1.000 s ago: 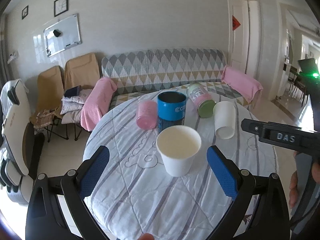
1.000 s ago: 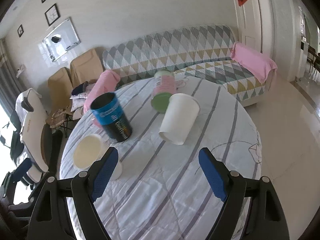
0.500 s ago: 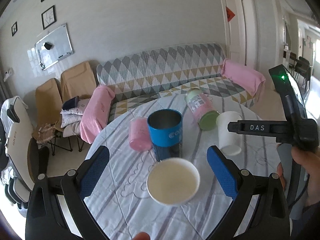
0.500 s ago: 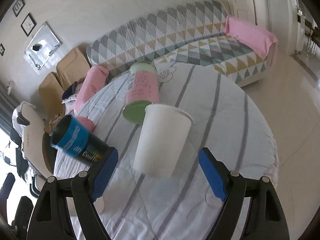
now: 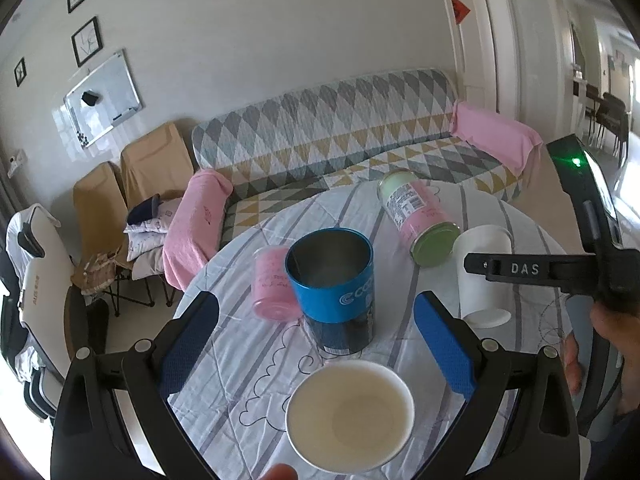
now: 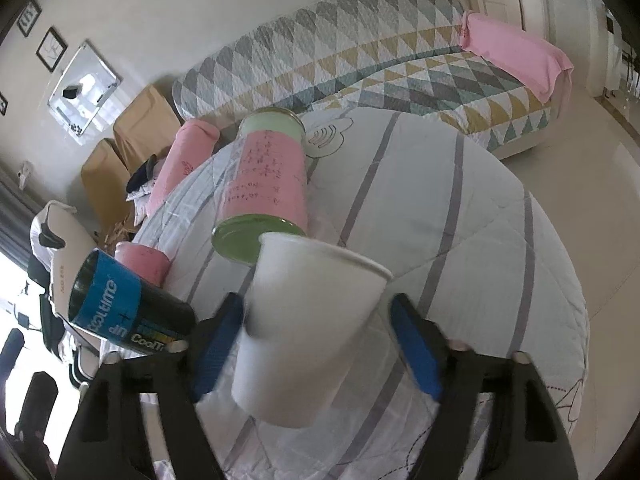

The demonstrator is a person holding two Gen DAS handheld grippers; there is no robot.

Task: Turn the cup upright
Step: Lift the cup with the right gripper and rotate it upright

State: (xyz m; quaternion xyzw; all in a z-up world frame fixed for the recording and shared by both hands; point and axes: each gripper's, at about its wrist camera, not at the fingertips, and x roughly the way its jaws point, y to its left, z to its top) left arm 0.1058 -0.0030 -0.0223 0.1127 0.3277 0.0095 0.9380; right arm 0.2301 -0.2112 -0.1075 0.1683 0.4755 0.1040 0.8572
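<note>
An upside-down white paper cup [image 6: 304, 328] stands on the striped tablecloth [image 6: 460, 220]. My right gripper [image 6: 316, 348] is open, with one blue finger on each side of the cup; whether they touch it I cannot tell. The same cup [image 5: 482, 276] shows at the right in the left wrist view, partly behind the right gripper's black body [image 5: 560, 270]. A second white paper cup [image 5: 350, 410] stands upright, mouth up, just below my left gripper [image 5: 316, 344], which is open and empty above the table.
A blue and black tumbler [image 5: 334, 284] stands upright mid-table. A small pink cup [image 5: 274, 284] sits beside it. A pink jar with a green lid [image 5: 420, 216] lies on its side behind the inverted cup. A sofa [image 5: 340, 136] is beyond the table.
My right gripper has moved forward until the upside-down cup sits between its fingers. My left gripper has drawn back and up from the upright cup, which now sits lower in its view.
</note>
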